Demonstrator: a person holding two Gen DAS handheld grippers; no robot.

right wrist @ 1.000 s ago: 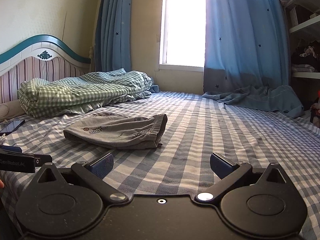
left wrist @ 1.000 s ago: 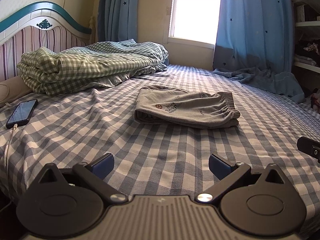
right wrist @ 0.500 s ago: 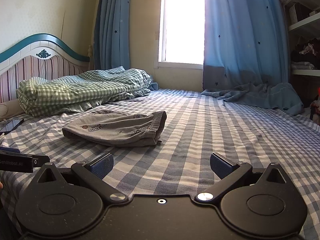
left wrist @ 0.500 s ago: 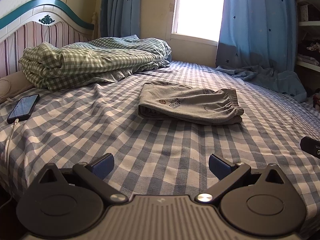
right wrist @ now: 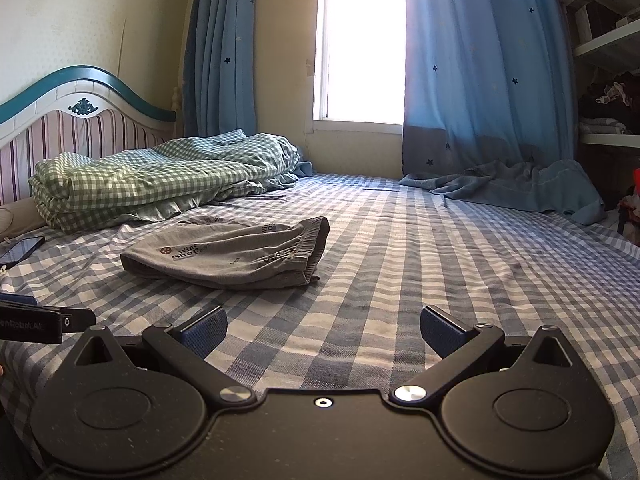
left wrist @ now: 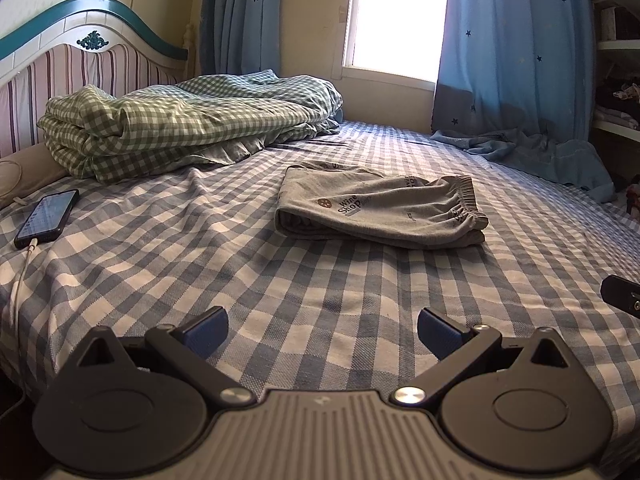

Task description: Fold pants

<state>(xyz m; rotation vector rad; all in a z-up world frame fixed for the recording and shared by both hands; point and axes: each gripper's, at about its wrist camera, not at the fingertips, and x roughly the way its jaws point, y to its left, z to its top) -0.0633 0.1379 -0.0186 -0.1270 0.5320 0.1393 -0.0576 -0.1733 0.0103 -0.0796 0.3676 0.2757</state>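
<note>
You get hard daylight from the window (right wrist: 360, 40), blown out to white; the bed (left wrist: 360, 300) is evenly lit, sharp, and fisheye bending darkens your frame corners.

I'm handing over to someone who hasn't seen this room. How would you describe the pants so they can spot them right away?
Start at the bed with the blue-and-white checked sheet, below the window. Near its middle, well clear of the heaped green checked quilt by the headboard, lie the grey pants, folded into a flat bundle. They are the only plain grey item there, with printed lettering on top and a gathered elastic waistband at one end.
</note>
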